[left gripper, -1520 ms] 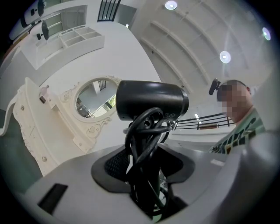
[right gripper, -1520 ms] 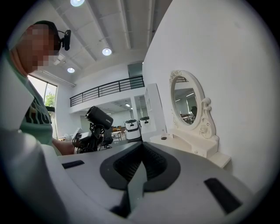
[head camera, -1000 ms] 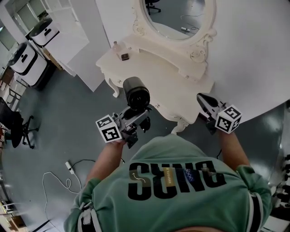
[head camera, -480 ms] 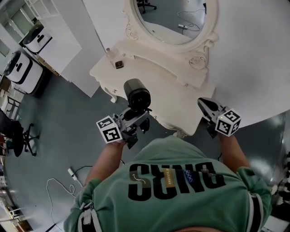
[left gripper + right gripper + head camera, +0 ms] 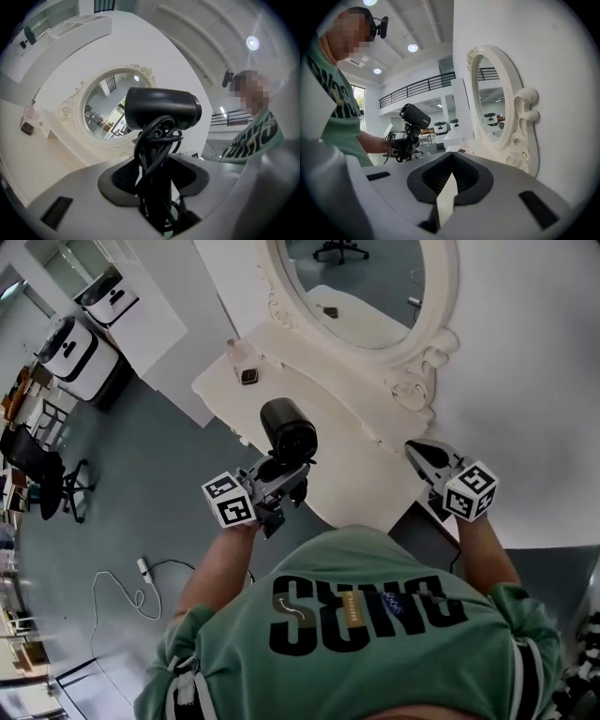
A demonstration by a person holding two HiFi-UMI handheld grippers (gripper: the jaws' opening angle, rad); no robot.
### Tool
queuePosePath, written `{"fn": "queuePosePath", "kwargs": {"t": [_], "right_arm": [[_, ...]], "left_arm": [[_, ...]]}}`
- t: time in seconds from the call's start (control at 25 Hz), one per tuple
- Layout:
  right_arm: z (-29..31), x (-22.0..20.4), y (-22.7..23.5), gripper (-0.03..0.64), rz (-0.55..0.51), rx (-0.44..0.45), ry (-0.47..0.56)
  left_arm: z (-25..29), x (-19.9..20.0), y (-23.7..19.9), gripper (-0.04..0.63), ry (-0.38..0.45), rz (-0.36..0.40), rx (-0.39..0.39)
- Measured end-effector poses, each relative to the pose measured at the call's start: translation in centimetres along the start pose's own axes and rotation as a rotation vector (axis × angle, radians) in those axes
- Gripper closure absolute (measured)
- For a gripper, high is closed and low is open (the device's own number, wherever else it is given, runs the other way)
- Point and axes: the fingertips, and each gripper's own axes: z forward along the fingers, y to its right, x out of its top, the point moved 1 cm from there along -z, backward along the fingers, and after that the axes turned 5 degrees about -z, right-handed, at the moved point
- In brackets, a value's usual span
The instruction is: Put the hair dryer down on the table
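A black hair dryer (image 5: 289, 427) stands barrel-up in my left gripper (image 5: 281, 479), over the front part of the white dressing table (image 5: 349, 457). In the left gripper view the jaws are shut on the dryer's handle (image 5: 157, 173), which has its black cord wound round it, and the barrel (image 5: 161, 108) rises above them. My right gripper (image 5: 424, 456) hovers at the table's right end with its jaws together and nothing between them (image 5: 449, 180). The right gripper view shows the hair dryer (image 5: 415, 114) off to the left.
An oval mirror (image 5: 366, 287) in a carved white frame stands at the table's back against the wall. A small bottle (image 5: 240, 354) and a dark little object (image 5: 248, 377) sit on the table's left end. A cable (image 5: 141, 577), an office chair (image 5: 37, 474) and white machines (image 5: 80, 348) are on the floor to the left.
The person has come closer to the table. The hair dryer and both grippers now hang over the tabletop rather than at its front edge. The grip looks the same.
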Motion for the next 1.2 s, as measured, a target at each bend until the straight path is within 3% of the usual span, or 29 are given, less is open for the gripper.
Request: {"fn": "queuePosePath", "kwargs": {"t": [0.24,0.6,0.8,1.2], "right_arm": [[3.2,-0.6,1.3,0.623,-0.046,0.019,-0.022],[6.4,-2.3,2.5,0.623,-0.031,-0.053,-0.052],[6.8,-4.3,3.4,0.623,-0.018,-0.063,-0.073],[8.5,-7.0,6.0,0.623,-0.002,-0.075,-0.072]], "left_arm": [[0.1,1.3,-4.0,0.402,-0.180,0.153,0.016],[1.1,5.8,-12.8,0.402,-0.464,0.357,0.011],[3.6,6.0,-16.6,0.402,-0.653,0.490,0.007],[9.0,4.2,-25.3,0.402,-0.935,0.640,0.001]]}}
